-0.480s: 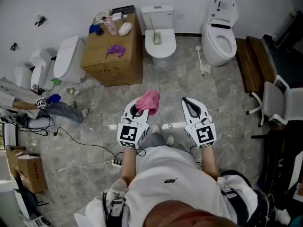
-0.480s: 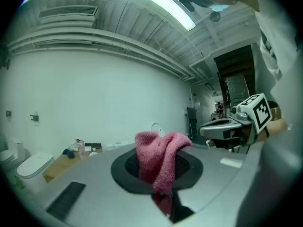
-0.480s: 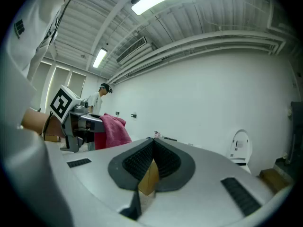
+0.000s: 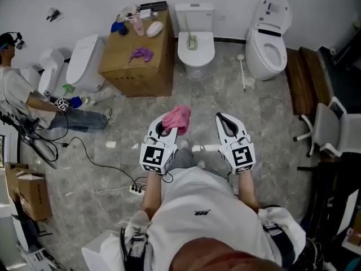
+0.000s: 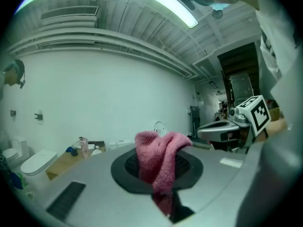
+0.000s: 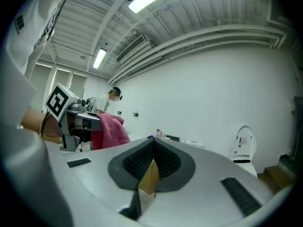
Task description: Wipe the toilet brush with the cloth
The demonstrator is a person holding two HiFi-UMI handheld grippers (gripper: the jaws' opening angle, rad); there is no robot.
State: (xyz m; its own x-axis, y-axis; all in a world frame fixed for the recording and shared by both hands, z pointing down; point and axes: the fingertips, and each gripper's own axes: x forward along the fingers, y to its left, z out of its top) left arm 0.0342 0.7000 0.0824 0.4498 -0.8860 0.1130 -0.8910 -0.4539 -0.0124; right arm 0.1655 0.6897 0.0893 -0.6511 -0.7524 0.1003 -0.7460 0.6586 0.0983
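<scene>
Closest to the person, the left tool (image 4: 164, 129) is clamped on the pink cloth (image 4: 178, 119), which bunches up above its tips. The right tool (image 4: 222, 119) beside it has its jaws together on nothing. Well ahead, what looks like the toilet brush (image 4: 243, 72) lies on the floor just beside the base of the right-hand toilet (image 4: 265, 49). I'd say the approach is the step in hand. The empty tool should take the handle well away from the head, and the cloth then runs along it under a firm pinch so it doesn't slip out.
</scene>
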